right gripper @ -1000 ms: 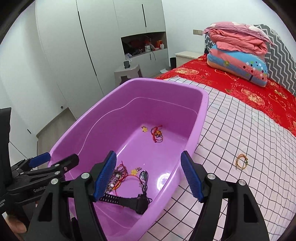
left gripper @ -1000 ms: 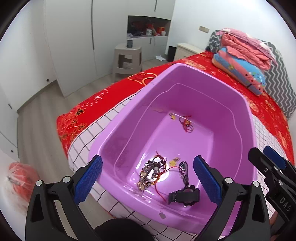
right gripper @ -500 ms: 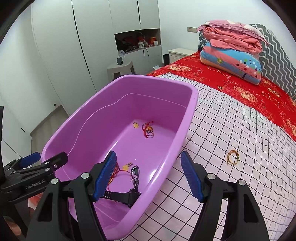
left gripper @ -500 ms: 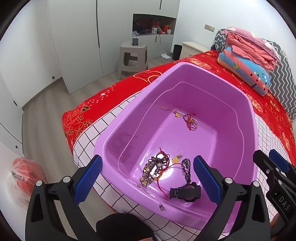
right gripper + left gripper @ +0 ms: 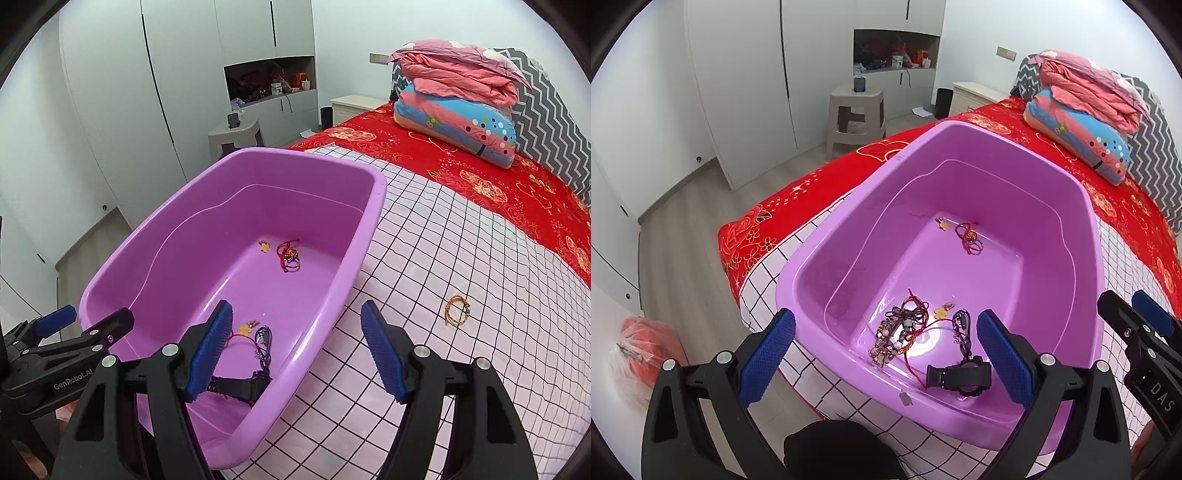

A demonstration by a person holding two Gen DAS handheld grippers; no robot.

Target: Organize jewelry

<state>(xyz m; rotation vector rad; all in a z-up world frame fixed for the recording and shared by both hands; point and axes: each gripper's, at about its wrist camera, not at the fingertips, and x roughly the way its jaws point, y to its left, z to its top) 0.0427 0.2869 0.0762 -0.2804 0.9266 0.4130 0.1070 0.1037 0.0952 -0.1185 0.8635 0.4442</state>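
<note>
My jaws are both wide open and empty, backed off a bit from the tub (image 5: pixel 369 206), so the bangle (image 5: pixel 457 309) on the bed (image 5: pixel 480 258) comes next.

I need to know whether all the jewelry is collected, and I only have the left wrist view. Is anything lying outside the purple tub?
Observer: Yes. A gold bracelet lies on the checked sheet, right of the purple tub.
Operator: Is it touching the tub?
Observer: No, it lies well clear of the tub's wall, with bare sheet between them.
Operator: Does the right gripper hold anything?
Observer: No. The right gripper has its jaws open and empty, straddling the tub's near right rim.
</note>
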